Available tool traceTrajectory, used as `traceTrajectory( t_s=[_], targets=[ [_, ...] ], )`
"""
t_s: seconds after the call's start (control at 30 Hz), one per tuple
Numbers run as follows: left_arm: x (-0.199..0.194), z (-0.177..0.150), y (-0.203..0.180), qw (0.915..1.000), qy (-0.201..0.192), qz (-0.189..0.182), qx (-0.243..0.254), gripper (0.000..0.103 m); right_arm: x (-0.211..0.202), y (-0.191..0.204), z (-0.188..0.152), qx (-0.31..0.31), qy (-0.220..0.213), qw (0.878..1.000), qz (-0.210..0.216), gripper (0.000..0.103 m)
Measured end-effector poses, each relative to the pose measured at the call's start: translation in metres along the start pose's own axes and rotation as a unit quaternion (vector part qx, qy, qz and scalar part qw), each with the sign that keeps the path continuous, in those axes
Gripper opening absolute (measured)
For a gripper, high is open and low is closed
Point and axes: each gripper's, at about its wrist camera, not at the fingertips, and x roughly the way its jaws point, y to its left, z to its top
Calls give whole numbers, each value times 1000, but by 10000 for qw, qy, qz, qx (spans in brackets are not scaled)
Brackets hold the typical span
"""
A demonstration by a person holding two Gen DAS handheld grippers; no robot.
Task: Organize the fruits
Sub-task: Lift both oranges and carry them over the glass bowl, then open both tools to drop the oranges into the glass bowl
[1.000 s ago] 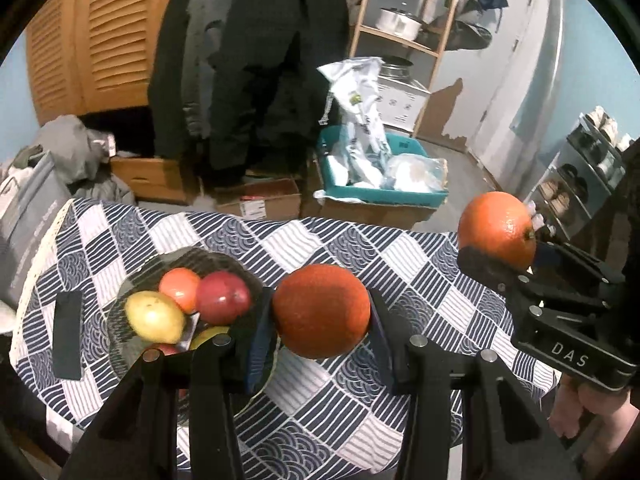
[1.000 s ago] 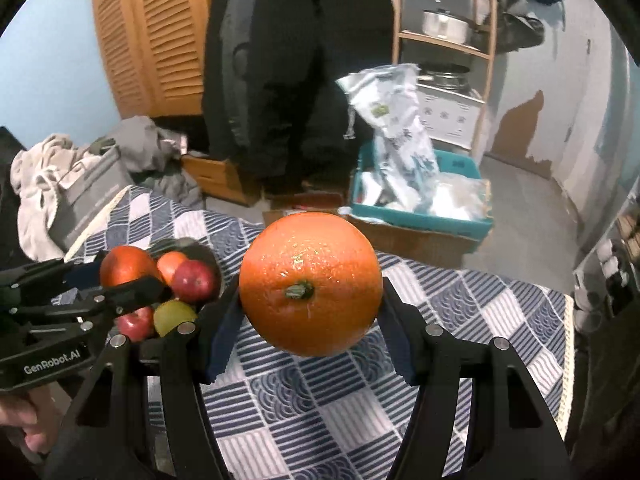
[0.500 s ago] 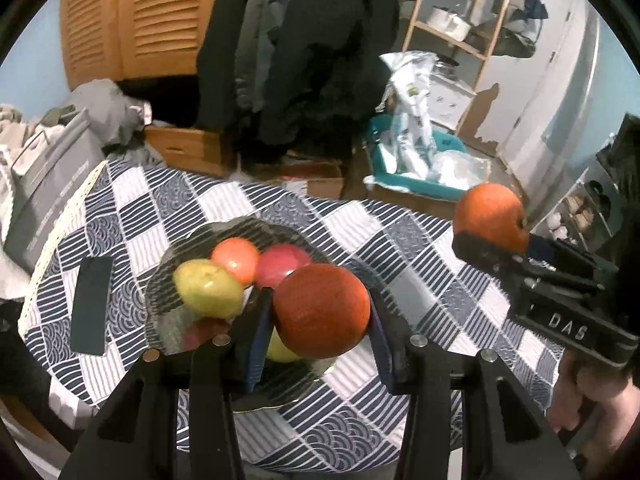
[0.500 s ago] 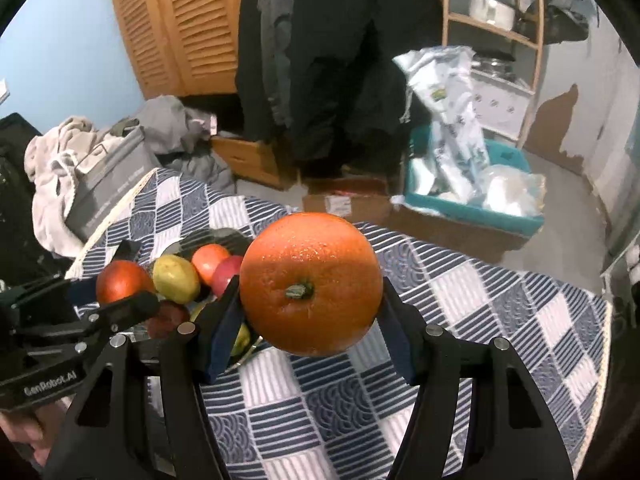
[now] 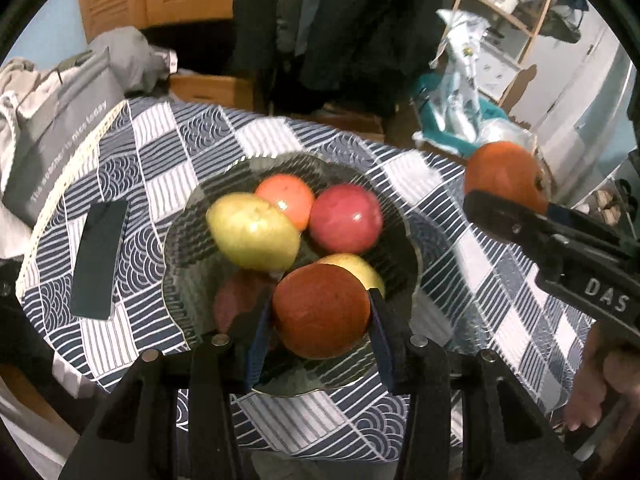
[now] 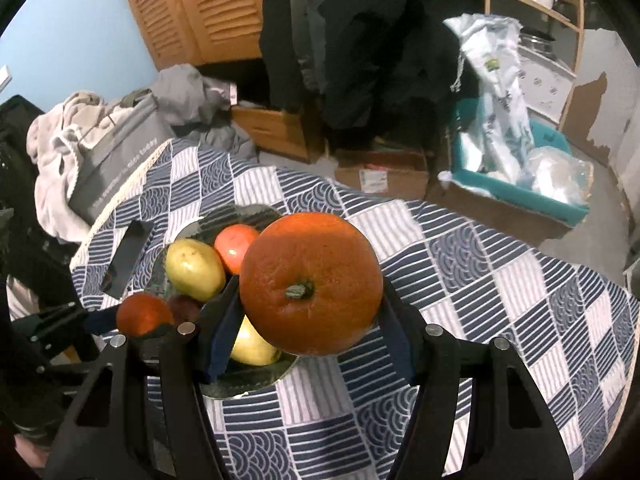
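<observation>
Both tongs carry fruit toward the glass bowl, which serves as the gathering place for everything loose. The left tongs are clamped on a dark orange that hangs over the bowl's near side, above a yellow-green fruit, a red apple and a small orange-red fruit already lying inside. The right tongs grip a larger orange, stem toward the camera, held off the bowl's right rim (probably waiting its turn, since two releases at once would crowd the pile). My guess is that each orange needs a low, gentle release so nothing rolls out.

The bowl sits on a worktop under a blue-and-white patterned cloth, with a dark phone left of the bowl. Beyond the bowl stand louvred wooden doors, hanging dark coats and a teal crate on the floor.
</observation>
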Motion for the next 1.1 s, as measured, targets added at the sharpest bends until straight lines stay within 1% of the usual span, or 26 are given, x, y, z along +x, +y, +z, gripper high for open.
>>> traceTrajectory(
  t_s=[0.1,0.23,0.33,0.37,0.4,0.47,0.6,0.73,0.8,0.87,0.97,1.1],
  targets=[
    [12,-2,5,9998,158,-4,-77,46,11,5,-3,-45,113,9999,3,64],
    [19,-5,7,9996,267,48,-115,46,23,9,-9,-120,291,9995,2,64],
    [19,-5,7,9996,259,75,-93,50,31,10,-13,-143,421,9990,5,64],
    [17,-5,6,9997,223,76,-67,54,33,11,-14,-141,437,9989,0,64],
    [16,-4,5,9997,202,91,-53,63,35,11,-14,-142,458,9989,0,64],
    [13,-3,6,9998,141,132,-49,68,37,11,-16,-147,492,9987,10,64],
    [5,1,14,9997,76,167,-128,68,40,11,-17,-120,530,9985,44,64],
    [-6,6,31,9985,-75,409,-353,68,44,17,-17,-158,582,9981,141,64],
    [-10,9,43,9972,-140,517,-514,73,48,23,-16,-189,601,9978,195,64],
    [-13,10,52,9960,-169,595,-649,74,52,29,-16,-236,637,9973,270,64],
    [-16,10,66,9941,-182,610,-874,74,59,40,-15,-356,685,9965,320,64],
    [-18,9,75,9926,-191,631,-1019,74,73,55,-15,-485,824,9946,399,64]
  ],
)
